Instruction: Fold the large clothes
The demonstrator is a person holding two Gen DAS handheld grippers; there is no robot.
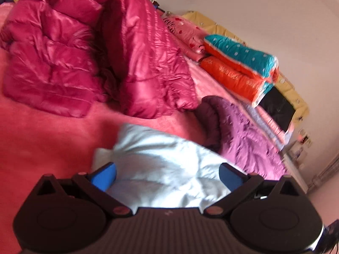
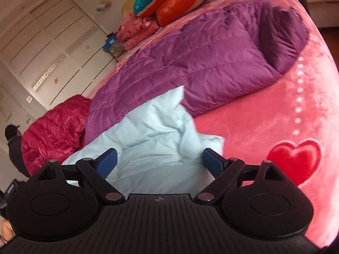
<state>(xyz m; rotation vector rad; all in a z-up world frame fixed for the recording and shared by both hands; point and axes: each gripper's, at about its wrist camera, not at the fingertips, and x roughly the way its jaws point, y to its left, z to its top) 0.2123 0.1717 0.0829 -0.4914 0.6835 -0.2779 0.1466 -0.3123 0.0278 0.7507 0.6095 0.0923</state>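
Left hand-held gripper: fingers apart, pale blue jacket between them, not clamped.
Right hand-held gripper: fingers apart over the same jacket.
Bed: carries pale blue jacket, purple coat, red coat, folded quilts.

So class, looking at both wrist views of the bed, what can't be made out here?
- Pale blue garment: its near part is hidden behind the left tongs and, in the right view, the right tongs; its type is unclear.
- Purple coat: in the left view, cut off and blurred.
- Orange bundle: lettering too blurred to read.
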